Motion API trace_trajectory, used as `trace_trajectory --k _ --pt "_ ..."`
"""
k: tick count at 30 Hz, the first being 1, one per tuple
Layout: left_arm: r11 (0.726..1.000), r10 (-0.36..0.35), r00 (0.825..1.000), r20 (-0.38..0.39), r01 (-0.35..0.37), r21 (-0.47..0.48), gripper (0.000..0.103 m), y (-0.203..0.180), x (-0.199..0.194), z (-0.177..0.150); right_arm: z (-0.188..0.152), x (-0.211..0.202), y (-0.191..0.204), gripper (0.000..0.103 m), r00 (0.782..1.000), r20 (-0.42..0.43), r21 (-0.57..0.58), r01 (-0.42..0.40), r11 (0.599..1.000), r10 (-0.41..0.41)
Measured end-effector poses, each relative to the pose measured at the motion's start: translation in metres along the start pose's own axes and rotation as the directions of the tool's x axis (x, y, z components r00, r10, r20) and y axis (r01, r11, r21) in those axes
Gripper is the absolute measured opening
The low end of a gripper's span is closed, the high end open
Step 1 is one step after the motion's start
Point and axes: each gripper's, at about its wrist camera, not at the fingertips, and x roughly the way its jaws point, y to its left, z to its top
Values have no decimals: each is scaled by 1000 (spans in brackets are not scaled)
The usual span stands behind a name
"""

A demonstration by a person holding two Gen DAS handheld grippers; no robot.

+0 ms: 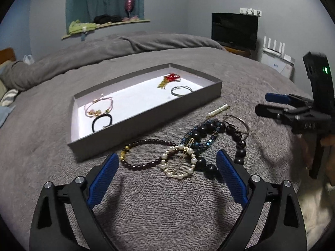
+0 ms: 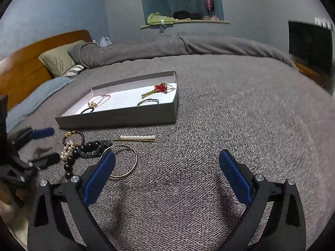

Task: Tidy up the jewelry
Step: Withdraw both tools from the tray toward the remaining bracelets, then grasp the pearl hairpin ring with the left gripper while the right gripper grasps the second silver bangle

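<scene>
Both the left gripper (image 1: 167,163) and the right gripper (image 2: 167,163) hover over the grey blanket (image 2: 230,115) with fingers spread wide, holding nothing. Beaded bracelets (image 1: 146,154), a pearl hoop clip (image 1: 180,163) and a pearl hairpin (image 2: 137,137) lie beside the grey tray (image 1: 146,123), which holds hair ties (image 1: 102,122) and a red ornament (image 1: 170,79).
</scene>
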Motion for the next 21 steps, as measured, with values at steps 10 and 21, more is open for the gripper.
trace_trajectory --k 10,21 --pt "999 -48 998 -32 48 3 68 -2 14 -3 1 0 5 98 1000 11 -23 -17 1000 17" --pt "996 -64 998 -20 65 53 41 -13 10 -3 -1 8 18 98 998 -23 -68 -55 996 54"
